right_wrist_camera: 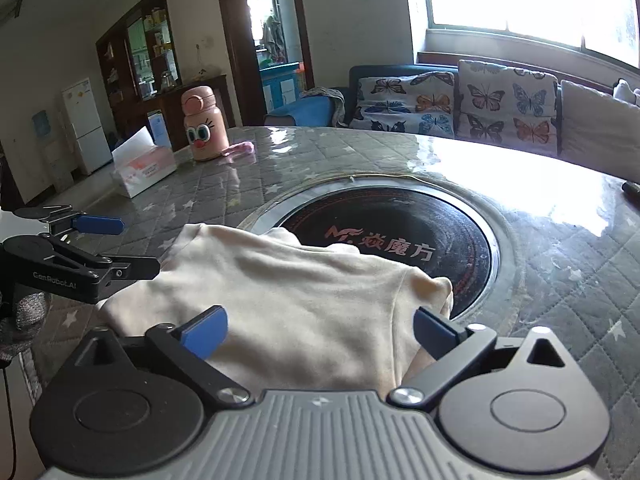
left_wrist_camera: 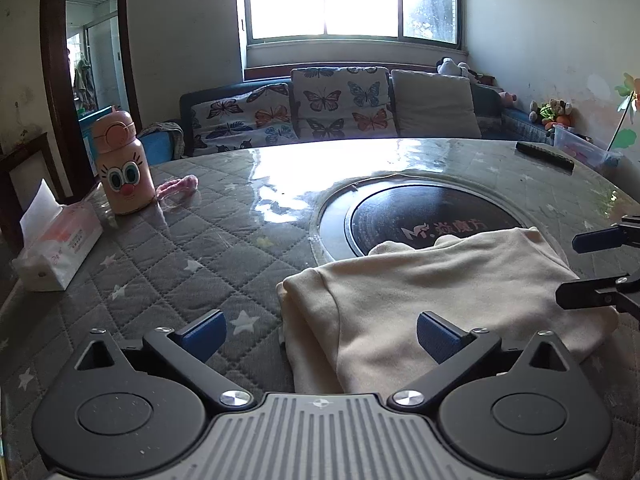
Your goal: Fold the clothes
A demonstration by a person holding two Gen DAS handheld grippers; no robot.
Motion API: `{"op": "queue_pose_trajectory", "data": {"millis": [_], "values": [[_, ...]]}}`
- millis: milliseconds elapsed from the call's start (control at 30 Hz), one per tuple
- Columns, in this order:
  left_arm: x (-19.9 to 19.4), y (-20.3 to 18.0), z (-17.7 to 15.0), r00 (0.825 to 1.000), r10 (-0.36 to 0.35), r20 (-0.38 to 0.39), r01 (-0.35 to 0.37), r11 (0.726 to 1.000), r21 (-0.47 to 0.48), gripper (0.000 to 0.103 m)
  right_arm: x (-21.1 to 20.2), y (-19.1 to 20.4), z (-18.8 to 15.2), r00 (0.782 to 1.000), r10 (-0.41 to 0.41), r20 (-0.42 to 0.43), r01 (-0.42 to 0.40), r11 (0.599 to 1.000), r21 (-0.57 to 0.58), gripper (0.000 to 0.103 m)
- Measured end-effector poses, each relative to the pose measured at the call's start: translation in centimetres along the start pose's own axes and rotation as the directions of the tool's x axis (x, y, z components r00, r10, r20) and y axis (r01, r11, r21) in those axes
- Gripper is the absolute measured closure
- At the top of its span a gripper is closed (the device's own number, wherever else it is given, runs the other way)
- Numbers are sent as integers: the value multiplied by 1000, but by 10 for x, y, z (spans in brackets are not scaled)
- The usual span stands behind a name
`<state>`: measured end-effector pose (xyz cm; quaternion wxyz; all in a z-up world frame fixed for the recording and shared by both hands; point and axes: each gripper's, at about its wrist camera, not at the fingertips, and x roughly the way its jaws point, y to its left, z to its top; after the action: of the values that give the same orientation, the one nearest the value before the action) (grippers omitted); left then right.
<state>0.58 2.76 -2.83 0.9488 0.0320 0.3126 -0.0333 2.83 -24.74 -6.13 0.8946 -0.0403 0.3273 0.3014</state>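
Note:
A cream garment point(left_wrist_camera: 440, 292) lies folded into a compact stack on the quilted grey table point(left_wrist_camera: 168, 264), partly over the round black hotplate point(left_wrist_camera: 420, 220). My left gripper point(left_wrist_camera: 320, 330) is open and empty, low over the garment's near left corner. My right gripper point(right_wrist_camera: 320, 328) is open and empty above the garment's point(right_wrist_camera: 288, 292) near edge. In the left wrist view the right gripper point(left_wrist_camera: 576, 268) shows at the right edge. In the right wrist view the left gripper point(right_wrist_camera: 136, 246) shows at the left, also open.
A pink cartoon bottle point(left_wrist_camera: 122, 164) and a tissue box point(left_wrist_camera: 56, 248) stand at the table's left, with a pink band point(left_wrist_camera: 180, 185) beside the bottle. A black remote point(left_wrist_camera: 545, 155) lies far right. A sofa point(left_wrist_camera: 340, 104) stands behind the table.

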Motion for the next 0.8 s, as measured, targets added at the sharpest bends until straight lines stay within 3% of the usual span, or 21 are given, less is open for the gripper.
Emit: {"op": "queue_pose_trajectory", "data": {"millis": [800], "values": [[-36,-12,-17,999,-1,37,1,1000,-3,0,-22,36,-22,999,-49,-6,49,998,-50,0]]}}
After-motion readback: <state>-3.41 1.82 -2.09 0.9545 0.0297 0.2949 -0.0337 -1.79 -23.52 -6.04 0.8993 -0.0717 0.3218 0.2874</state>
